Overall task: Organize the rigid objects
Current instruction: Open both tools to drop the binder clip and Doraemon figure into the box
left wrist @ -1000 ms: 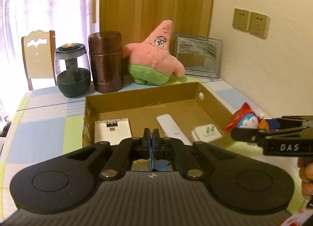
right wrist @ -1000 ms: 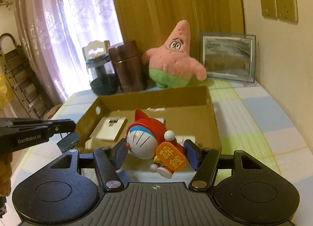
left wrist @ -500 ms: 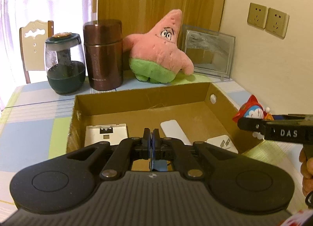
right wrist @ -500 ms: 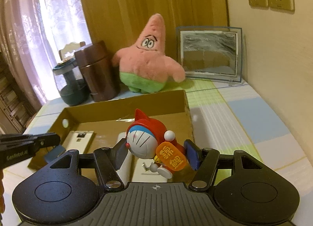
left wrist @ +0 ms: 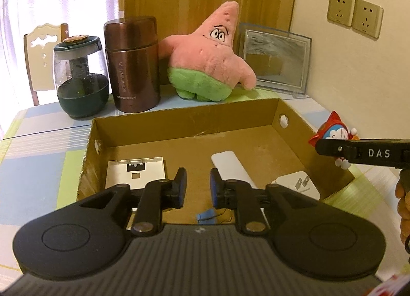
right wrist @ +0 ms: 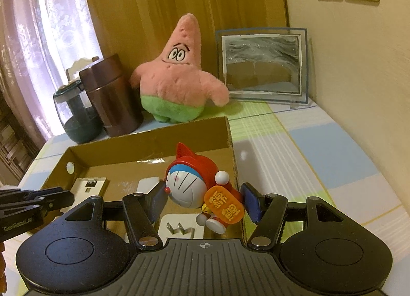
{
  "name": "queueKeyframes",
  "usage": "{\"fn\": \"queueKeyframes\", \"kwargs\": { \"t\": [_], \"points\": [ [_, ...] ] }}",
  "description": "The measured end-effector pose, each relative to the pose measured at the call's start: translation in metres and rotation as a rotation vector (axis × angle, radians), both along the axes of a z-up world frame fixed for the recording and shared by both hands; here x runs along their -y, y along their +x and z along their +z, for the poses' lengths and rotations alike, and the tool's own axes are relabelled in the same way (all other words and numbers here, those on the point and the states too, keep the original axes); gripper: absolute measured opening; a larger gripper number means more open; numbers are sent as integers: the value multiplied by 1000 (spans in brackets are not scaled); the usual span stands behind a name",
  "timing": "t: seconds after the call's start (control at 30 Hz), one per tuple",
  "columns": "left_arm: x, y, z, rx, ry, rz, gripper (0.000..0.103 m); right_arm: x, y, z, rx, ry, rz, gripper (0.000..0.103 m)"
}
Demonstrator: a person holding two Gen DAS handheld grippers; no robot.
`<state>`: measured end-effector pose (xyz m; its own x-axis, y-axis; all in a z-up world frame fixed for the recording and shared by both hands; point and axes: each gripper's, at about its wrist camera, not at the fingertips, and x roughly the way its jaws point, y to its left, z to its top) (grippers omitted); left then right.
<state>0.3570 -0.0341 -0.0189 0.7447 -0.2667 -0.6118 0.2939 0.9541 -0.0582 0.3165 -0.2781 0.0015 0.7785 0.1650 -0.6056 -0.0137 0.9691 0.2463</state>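
An open cardboard box lies on the table. In it lie a white flat device, a white remote, a white plug adapter and a small blue piece. My left gripper is open and empty above the box's near side. My right gripper is shut on a red and blue Doraemon figure, held above the box's right side.
Behind the box stand a pink Patrick plush, a brown vacuum flask, a dark glass jar and a picture frame. The wall is on the right.
My left gripper has opened; the small blue piece it held now lies in the box. My right gripper has carried the Doraemon figure forward over the box.
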Motion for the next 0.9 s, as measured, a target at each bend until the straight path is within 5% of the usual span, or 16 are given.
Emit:
{"fn": "queueKeyframes", "kwargs": {
  "t": [0.9],
  "points": [
    [-6, -2, 3, -2, -16, 11, 20, -17, 17, -16, 29, -49, 20, 62]
  ]
}}
